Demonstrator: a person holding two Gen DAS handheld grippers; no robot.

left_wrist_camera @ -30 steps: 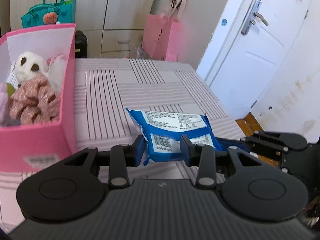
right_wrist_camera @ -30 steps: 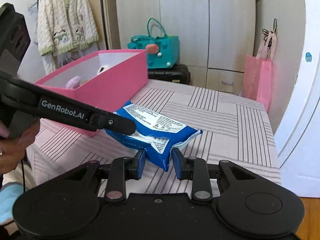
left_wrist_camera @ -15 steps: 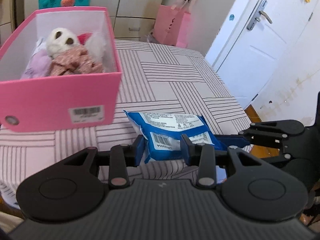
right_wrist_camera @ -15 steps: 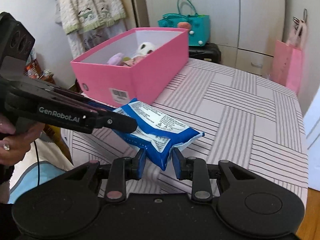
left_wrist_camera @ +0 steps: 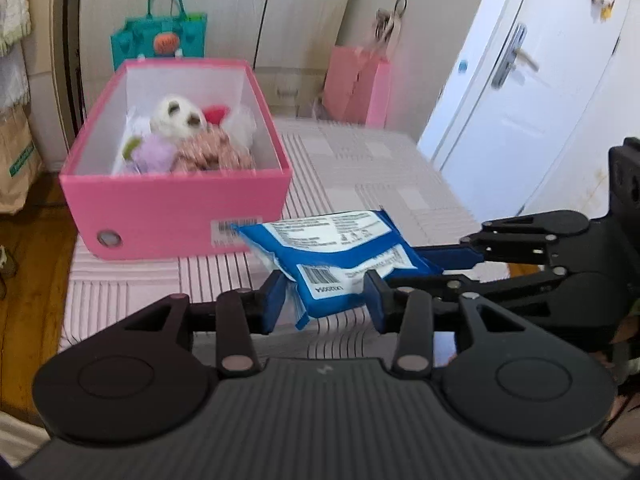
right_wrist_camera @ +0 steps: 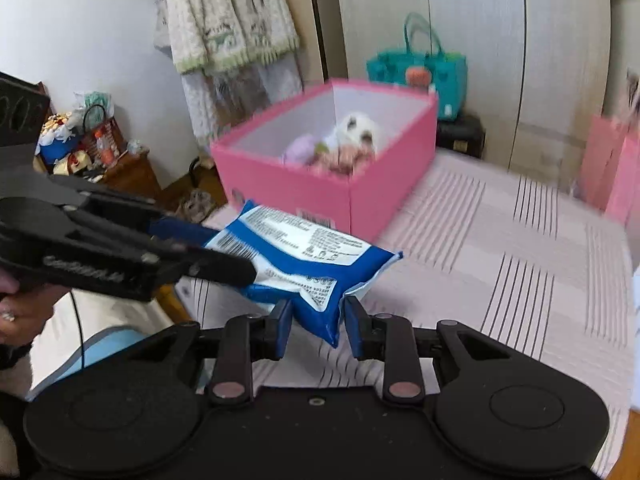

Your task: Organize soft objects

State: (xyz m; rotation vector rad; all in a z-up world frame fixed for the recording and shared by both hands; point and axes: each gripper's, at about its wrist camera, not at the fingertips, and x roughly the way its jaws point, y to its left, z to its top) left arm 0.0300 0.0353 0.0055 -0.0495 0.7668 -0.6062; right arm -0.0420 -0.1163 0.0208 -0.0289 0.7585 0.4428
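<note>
I have the blue wipes pack [left_wrist_camera: 340, 256] carried between both claws, clear of the striped bed [left_wrist_camera: 384, 168] and hanging in the air just short of the pink storage box [left_wrist_camera: 176, 208]. My left claw [left_wrist_camera: 326, 306] has the barcode end of the pack between its fingers; its jaws have just been opening a little, and from the left wrist view the pack sits between the pads with the left pad looking slightly off it, so I judge that grip as loosening rather than firm. My right claw [right_wrist_camera: 316, 322] is nearly closed and pinches the pack's opposite corner, the film bunching between its pads. The box stands on the bed, open-topped, with a white plush toy [left_wrist_camera: 178, 114], a purple soft thing [left_wrist_camera: 154, 156] and a pinkish fuzzy bundle [left_wrist_camera: 212, 152] already in its far half; the near half looks free. I read this as the carry step, with the drop still to come. Next I need to bring the pack up and over the near wall of the box, level it above the free space, then let both claws go together so that it does not swing or catch the rim.
</note>
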